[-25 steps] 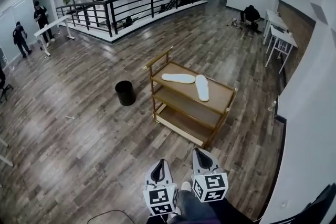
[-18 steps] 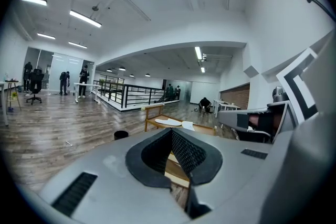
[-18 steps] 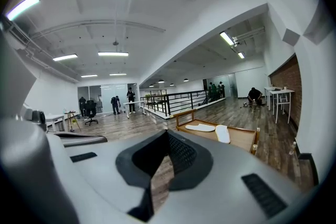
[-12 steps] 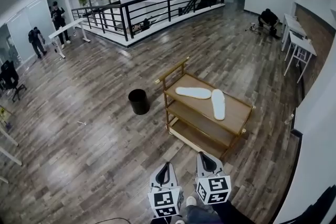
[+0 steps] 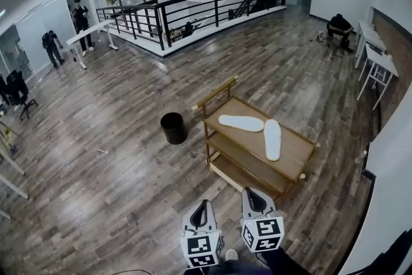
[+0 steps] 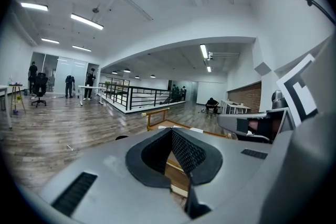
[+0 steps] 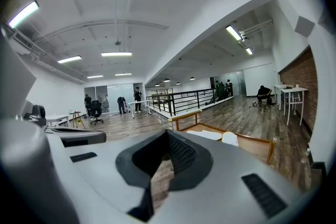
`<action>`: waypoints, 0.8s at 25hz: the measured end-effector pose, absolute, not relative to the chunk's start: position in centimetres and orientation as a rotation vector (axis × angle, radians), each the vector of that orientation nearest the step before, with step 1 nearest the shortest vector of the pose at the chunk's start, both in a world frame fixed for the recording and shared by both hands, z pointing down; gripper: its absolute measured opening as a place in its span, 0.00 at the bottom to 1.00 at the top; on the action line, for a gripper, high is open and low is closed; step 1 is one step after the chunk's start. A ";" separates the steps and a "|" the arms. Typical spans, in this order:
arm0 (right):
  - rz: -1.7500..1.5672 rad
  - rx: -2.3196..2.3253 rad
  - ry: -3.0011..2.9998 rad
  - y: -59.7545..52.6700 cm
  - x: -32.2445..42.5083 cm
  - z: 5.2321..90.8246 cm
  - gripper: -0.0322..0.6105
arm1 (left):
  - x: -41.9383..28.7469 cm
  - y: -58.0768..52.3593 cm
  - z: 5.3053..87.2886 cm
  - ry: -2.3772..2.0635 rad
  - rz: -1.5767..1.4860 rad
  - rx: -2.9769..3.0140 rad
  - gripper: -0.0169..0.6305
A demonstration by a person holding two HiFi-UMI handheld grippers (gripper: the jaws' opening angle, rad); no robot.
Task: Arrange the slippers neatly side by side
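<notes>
Two flat white slippers lie on the top shelf of a wooden cart (image 5: 295,155). One slipper (image 5: 241,123) lies crosswise and the other (image 5: 273,139) lengthwise, with their ends near each other at an angle. My left gripper (image 5: 203,205) and right gripper (image 5: 250,194) hang low at the bottom of the head view, well short of the cart. Both are shut and hold nothing. The right gripper view shows the right gripper (image 7: 168,134) with both slippers (image 7: 206,134) (image 7: 229,138) beyond it. In the left gripper view the left gripper (image 6: 171,132) points at the cart.
A black bin (image 5: 173,127) stands on the wood floor left of the cart. A black railing (image 5: 187,13) runs along the back, and white desks (image 5: 380,64) line the right wall. Several people stand far off. The white wall (image 5: 386,203) is close on the right.
The cart and slippers have shifted lower and to the right in the head view and look a little nearer. Both grippers keep their place at the bottom, still shut.
</notes>
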State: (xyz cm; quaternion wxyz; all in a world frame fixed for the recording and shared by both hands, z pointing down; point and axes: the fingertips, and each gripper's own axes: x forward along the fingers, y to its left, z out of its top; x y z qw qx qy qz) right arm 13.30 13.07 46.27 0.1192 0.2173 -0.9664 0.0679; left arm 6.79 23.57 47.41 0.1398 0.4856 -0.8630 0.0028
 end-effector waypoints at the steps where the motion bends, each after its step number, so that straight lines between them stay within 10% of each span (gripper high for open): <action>1: 0.204 0.638 -2.821 12.9 13.1 46.5 0.05 | 6.5 23.5 47.5 -2.495 0.006 1.398 0.03; 20: 0.202 0.833 -2.761 6.0 0.6 46.8 0.05 | -8.3 17.5 47.8 -2.429 -0.002 1.503 0.03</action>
